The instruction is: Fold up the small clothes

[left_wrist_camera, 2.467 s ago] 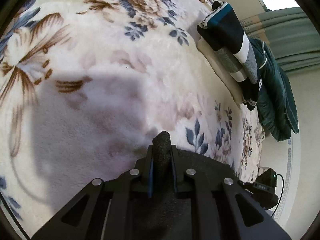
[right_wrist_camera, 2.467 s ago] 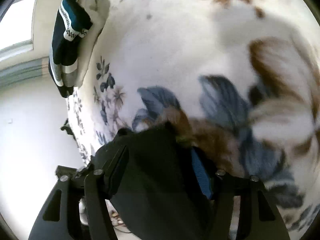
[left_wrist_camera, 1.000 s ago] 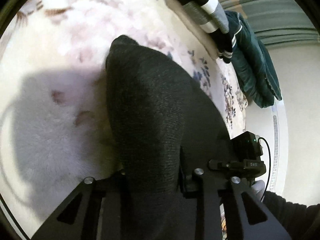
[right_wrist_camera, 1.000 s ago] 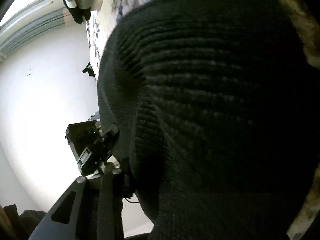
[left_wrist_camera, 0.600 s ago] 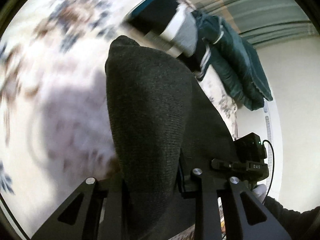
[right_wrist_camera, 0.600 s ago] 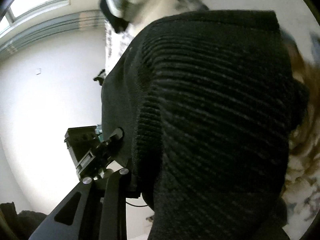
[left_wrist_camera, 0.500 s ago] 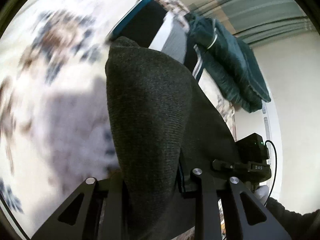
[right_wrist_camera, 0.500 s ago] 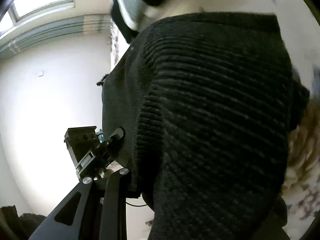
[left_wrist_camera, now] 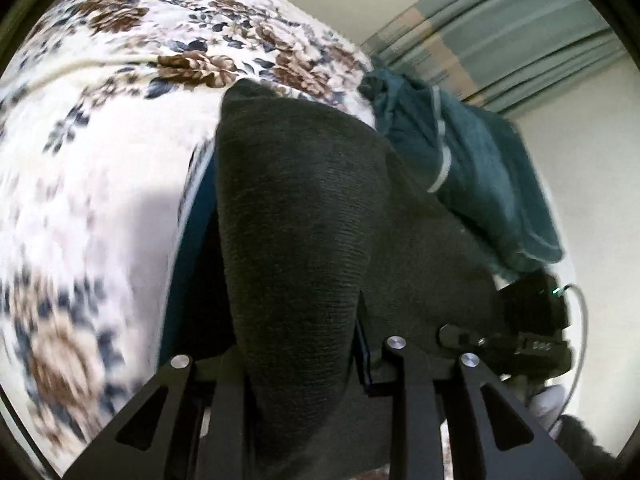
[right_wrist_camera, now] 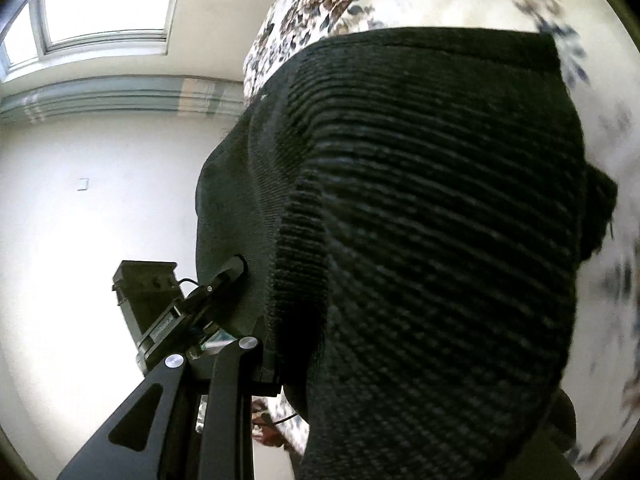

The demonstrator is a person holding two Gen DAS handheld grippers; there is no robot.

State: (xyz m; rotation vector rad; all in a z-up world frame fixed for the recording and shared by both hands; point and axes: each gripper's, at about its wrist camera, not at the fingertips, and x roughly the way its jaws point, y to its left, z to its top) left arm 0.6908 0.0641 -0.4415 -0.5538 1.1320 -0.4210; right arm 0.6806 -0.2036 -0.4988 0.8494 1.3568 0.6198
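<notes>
Knitwear (left_wrist_camera: pixel 296 240), dark and ribbed, filled the centre of both views, hanging off the floral blanket (left_wrist_camera: pixel 92 128). The left gripper (left_wrist_camera: pixel 298 364) and right gripper (right_wrist_camera: pixel 280 360) were each clenched on an edge of it. To fold well, both edges should probably be kept level and taut, then lowered together so the hem lands flat.
</notes>
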